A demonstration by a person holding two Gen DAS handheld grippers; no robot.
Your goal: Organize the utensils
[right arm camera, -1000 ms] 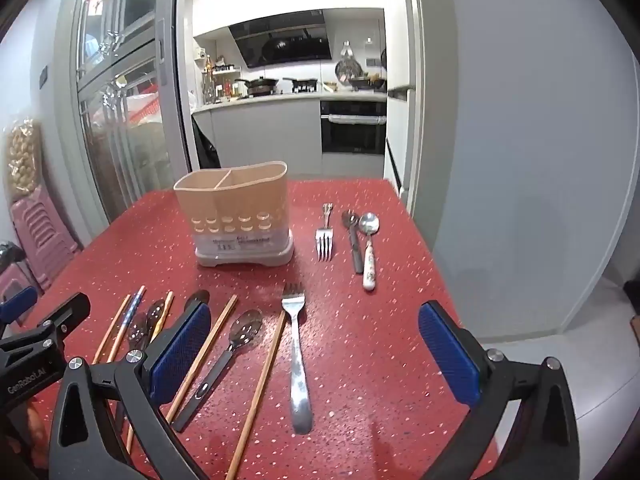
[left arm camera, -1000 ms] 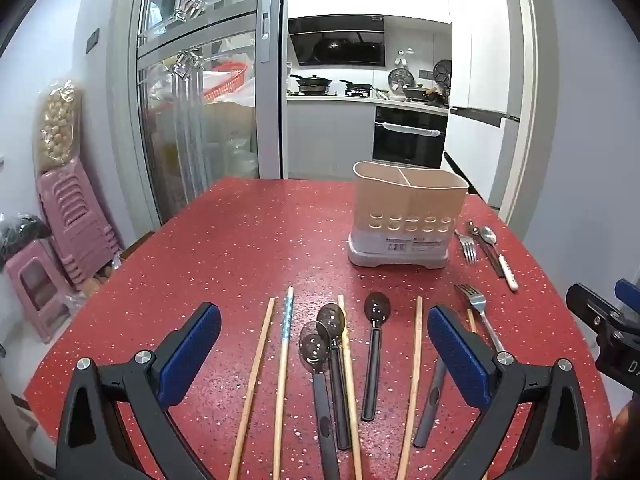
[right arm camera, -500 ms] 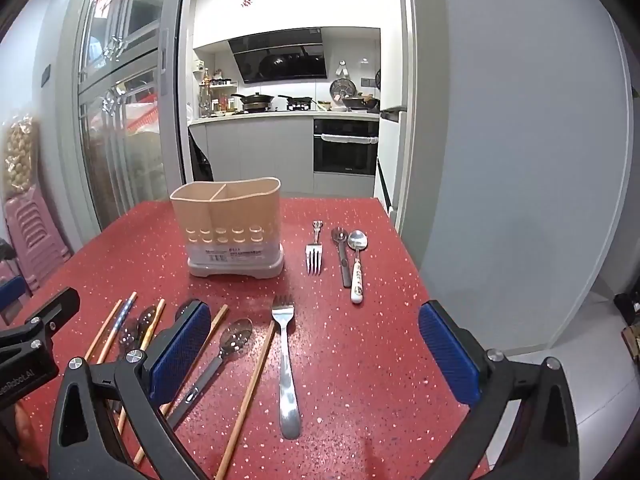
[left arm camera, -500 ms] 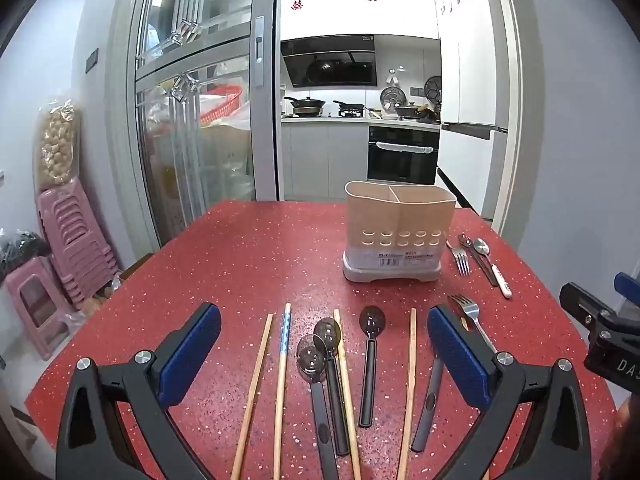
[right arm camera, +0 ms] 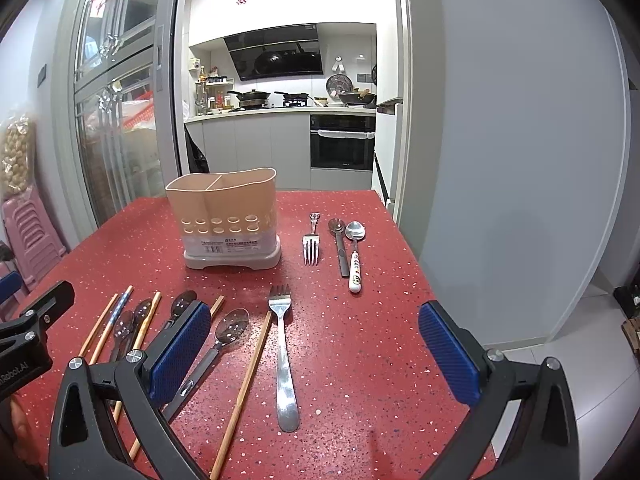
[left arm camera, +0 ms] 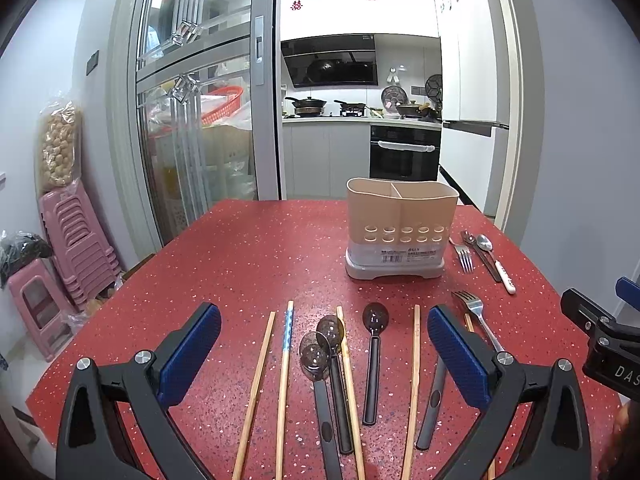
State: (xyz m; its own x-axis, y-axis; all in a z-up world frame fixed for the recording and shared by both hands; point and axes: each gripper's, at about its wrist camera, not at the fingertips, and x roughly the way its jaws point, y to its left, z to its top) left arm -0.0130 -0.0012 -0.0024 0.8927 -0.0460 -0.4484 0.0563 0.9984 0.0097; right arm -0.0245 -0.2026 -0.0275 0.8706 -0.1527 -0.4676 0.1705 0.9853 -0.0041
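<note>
A beige two-compartment utensil holder (left arm camera: 401, 228) (right arm camera: 226, 220) stands on the red speckled table (left arm camera: 248, 264). Several wooden chopsticks (left arm camera: 285, 376) and dark plastic spoons (left arm camera: 373, 356) lie in a row near the front edge. Under the right gripper lie a steel fork (right arm camera: 284, 356), a grey-handled spoon (right arm camera: 216, 348) and one chopstick (right arm camera: 244, 392). A small fork (right arm camera: 311, 244), a dark spoon (right arm camera: 340, 246) and a white-handled spoon (right arm camera: 354, 254) rest right of the holder. My left gripper (left arm camera: 324, 356) hangs open above the chopsticks and spoons. My right gripper (right arm camera: 314, 354) is open above the fork, holding nothing.
The table's right edge (right arm camera: 420, 280) drops to a grey floor beside a wall. Pink stacked stools (left arm camera: 76, 240) stand left of the table. Behind it are glass sliding doors (left arm camera: 192, 120) and a kitchen with an oven (left arm camera: 404, 152).
Both cameras have tilted upward and drawn back a little, so the holder and utensils sit lower in the views. Nothing on the table moved; both grippers stayed open.
</note>
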